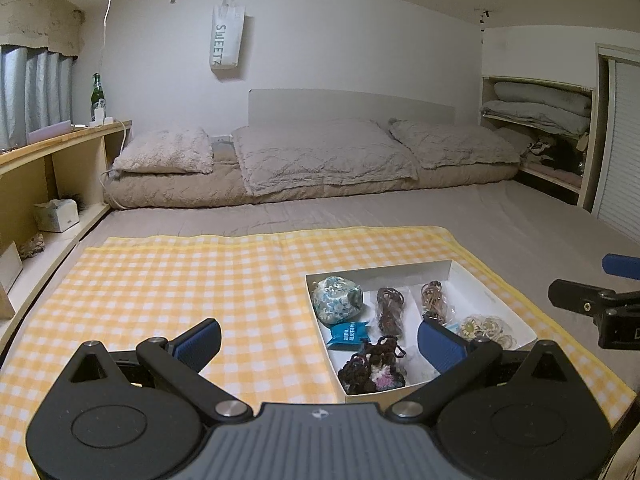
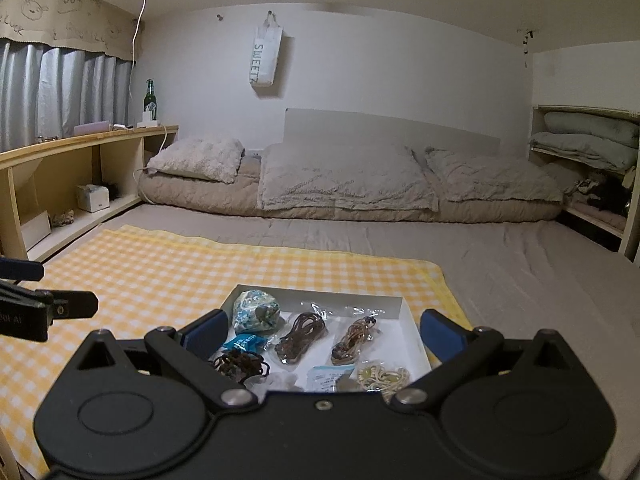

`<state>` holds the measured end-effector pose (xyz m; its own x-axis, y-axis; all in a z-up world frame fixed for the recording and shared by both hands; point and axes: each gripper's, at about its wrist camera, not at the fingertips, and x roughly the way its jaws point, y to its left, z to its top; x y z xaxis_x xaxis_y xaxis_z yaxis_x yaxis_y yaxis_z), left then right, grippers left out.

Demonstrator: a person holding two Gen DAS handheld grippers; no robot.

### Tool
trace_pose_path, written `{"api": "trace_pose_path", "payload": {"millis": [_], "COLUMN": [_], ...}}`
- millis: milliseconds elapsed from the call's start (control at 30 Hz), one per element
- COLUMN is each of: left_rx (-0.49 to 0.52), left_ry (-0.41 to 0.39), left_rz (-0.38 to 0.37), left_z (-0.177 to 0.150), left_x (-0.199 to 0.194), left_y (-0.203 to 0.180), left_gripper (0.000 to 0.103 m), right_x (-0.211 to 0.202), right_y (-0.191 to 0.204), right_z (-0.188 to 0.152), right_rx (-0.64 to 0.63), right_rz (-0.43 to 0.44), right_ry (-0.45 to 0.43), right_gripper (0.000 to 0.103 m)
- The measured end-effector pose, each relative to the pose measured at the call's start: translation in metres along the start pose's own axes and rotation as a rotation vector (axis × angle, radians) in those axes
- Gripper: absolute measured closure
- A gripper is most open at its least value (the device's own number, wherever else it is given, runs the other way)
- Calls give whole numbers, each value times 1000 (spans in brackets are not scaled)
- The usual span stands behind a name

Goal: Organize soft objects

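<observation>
- White box [image 1: 490, 292]: sits on the yellow checked cloth [image 1: 180, 280] near its right edge, on the bed; it gathers the soft items in one place.
- Blue-green fabric ball [image 1: 337, 299]: far left corner of the box, beside a small blue packet [image 1: 347, 334].
- Dark crocheted piece [image 1: 370, 368]: near left corner of the box.
- Two bagged brown cords [image 2: 301, 337] and [image 2: 354, 340]: side by side across the middle (the bags likely stop tangling).
- Pale beaded piece [image 2: 384, 377]: near right corner.
- Left gripper [image 1: 320, 344]: jaws spread wide, holding nothing, poised over the box's near left portion.
- Right gripper [image 2: 322, 334]: likewise spread and empty, straddling the box, probably ready to choose an item.
</observation>
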<state>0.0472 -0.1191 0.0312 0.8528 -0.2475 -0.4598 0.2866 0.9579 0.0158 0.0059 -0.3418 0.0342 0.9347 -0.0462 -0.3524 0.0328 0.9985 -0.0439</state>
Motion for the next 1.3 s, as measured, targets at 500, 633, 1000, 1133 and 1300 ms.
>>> {"api": "trace_pose_path", "payload": {"millis": [500,633,1000,1133,1300], "left_rx": [-2,0,4,5,6], "left_ry": [0,1,3,2,2], "left_rz": [-4,-3,-9,-10,-9], "left_z": [-2,-2,-3,-3,-3], "left_x": [-4,-4,-3,-3,-3], "left_y": [5,4,4,5,5], "left_gripper": [0,0,0,0,0], "right_x": [-8,-8,-8,-8,-8], "right_y": [6,6,6,6,6], "right_z": [-7,-7,-7,-7,-7], "right_rx": [-17,-16,-15,-13,-15], "right_rz": [6,7,5,6,4], "right_ry": [-15,-16,-15,-15,-15], "right_gripper": [0,0,0,0,0]}}
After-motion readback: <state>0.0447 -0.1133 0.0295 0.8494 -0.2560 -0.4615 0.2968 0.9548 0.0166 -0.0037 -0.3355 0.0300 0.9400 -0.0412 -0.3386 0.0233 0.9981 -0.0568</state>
